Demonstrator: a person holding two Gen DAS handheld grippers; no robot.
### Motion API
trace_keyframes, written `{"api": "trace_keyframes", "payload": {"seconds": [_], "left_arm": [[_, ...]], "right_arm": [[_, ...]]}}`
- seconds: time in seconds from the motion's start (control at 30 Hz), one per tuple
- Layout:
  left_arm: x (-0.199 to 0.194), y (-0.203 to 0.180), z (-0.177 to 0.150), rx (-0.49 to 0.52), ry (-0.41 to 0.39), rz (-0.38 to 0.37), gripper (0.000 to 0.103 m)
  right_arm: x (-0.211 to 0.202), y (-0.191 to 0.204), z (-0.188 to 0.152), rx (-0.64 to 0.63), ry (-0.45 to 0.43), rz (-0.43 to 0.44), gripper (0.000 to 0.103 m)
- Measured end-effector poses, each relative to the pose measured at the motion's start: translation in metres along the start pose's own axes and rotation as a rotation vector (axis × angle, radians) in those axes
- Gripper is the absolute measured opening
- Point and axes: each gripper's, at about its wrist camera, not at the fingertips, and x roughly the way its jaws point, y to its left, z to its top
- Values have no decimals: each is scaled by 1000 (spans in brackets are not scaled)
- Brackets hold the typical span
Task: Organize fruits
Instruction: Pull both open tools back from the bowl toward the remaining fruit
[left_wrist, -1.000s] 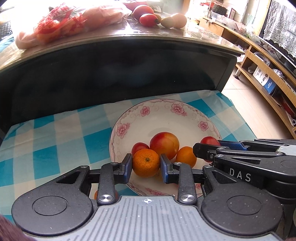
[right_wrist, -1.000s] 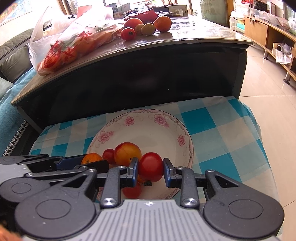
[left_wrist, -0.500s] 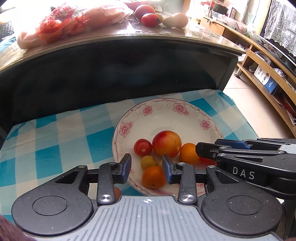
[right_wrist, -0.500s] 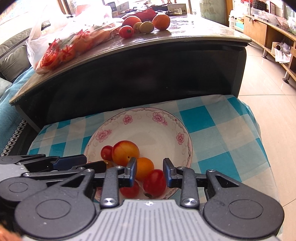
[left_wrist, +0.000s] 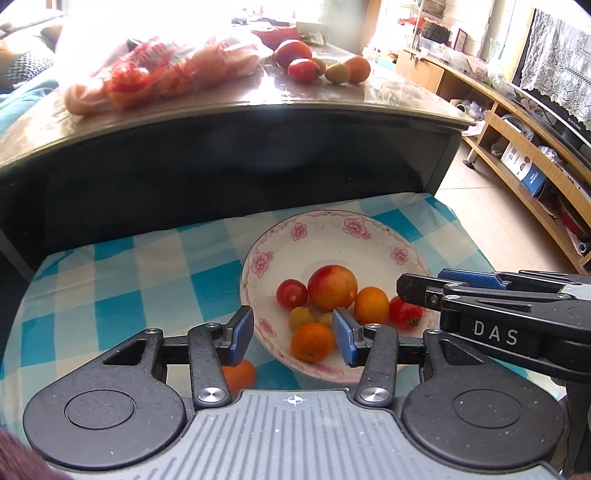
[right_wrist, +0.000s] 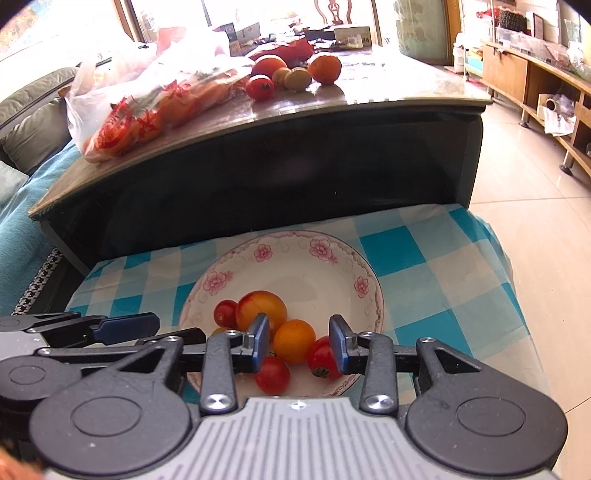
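Since nothing is gripped, left gripper (left_wrist: 293, 334): jaws just widened, mandarin (left_wrist: 312, 342) loose below.
Right gripper (right_wrist: 298, 342): jaws just widened, empty above plate (right_wrist: 364, 266).

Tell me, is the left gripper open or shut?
Open. The left gripper has just been opening; its pads stand clear of the mandarin in the plate.

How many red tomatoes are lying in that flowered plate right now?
3, all in the flowered plate: the far tomato at the pile's left, the right tomato near the right rim, the near tomato closest to the camera. Others may be hidden.
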Motion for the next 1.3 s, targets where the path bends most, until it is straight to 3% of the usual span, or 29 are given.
{"api": "trace_keyframes", "payload": {"seconds": [0.23, 0.67, 1.3], "left_arm": [[-40, 1, -20, 8, -29, 0, 57], [-103, 2, -83, 27, -46, 17, 60], [-141, -8, -138, 85, -46, 43, 60]], "right_arm": [[-36, 16, -15, -41, -31, 5, 41], [-106, 48, -77, -72, -38, 13, 42], [-148, 71, -134, -151, -19, -4, 42]]}}
